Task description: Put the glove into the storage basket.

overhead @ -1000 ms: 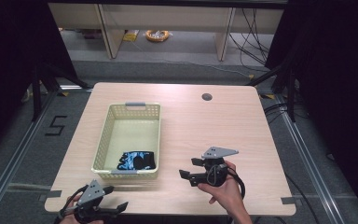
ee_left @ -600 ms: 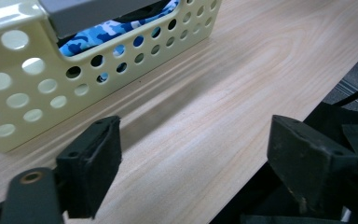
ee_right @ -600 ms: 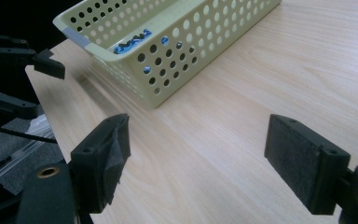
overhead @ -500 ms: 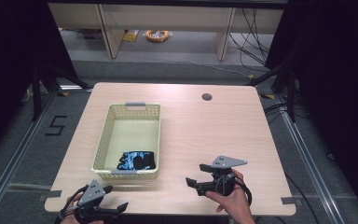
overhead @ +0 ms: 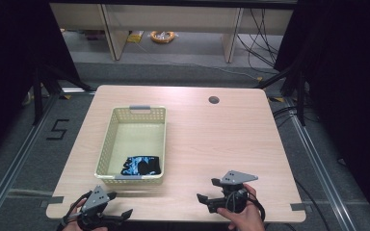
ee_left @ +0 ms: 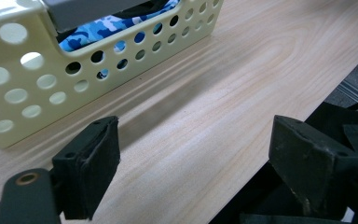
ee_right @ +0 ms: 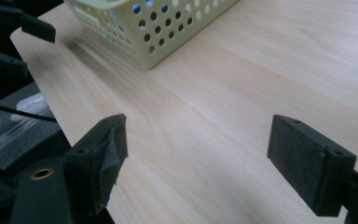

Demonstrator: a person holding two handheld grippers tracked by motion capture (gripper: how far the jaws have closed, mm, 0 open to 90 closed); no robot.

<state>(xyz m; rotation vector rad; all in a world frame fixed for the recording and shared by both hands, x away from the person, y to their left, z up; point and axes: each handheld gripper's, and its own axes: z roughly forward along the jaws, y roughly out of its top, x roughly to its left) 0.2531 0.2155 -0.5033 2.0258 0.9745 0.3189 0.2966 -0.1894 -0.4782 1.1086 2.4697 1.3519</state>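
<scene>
Both my tools gape empty; the camouflage cloth (overhead: 141, 165) in the basket (overhead: 107, 144) lies just ahead of my left tool (overhead: 118, 216), nearer than my right tool (overhead: 206, 192)

Pale yellow basket (overhead: 136, 144), blue-camouflage cloth (overhead: 141, 165)

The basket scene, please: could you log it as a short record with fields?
basket: pale yellow, perforated, on the table's left half
contents: blue and black camouflage cloth at the near end
left claw: open, empty, at the near table edge
right claw: open, empty, over bare wood right of the basket
table: light wood
</scene>
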